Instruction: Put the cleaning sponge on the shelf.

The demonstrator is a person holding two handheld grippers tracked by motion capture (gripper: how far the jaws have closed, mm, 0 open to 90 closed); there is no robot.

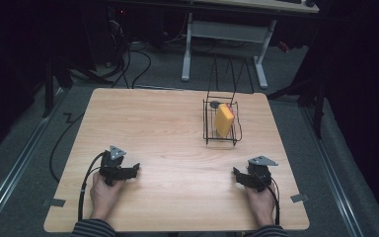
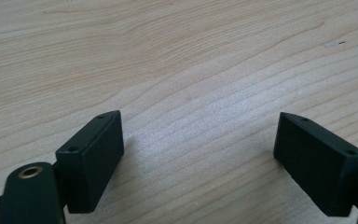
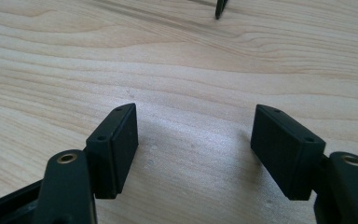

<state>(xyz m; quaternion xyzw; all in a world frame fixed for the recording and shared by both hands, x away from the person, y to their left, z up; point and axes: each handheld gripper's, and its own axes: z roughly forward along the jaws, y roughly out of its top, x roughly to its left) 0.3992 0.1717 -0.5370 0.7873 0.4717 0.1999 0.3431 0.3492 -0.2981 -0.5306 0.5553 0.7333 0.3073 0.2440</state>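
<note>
A black wire basket [image 1: 221, 122] stands on the wooden table [image 1: 168, 128] at the back right, with a yellow sponge [image 1: 223, 119] upright inside it. My left gripper [image 1: 134, 170] rests low over the table near the front left, held in a hand. Its jaws are wide apart over bare wood in the left gripper view [image 2: 199, 158]. My right gripper [image 1: 237, 173] sits at the front right, also in a hand. It stands open over bare wood in the right gripper view [image 3: 195, 144], nothing between the jaws.
Beyond the table's far edge a white desk frame [image 1: 224, 37] stands on grey carpet, with cables [image 1: 138, 64] on the floor. Tape marks [image 1: 300, 198] lie beside the front corners. A dark tip [image 3: 220, 8] shows at the top of the right gripper view.
</note>
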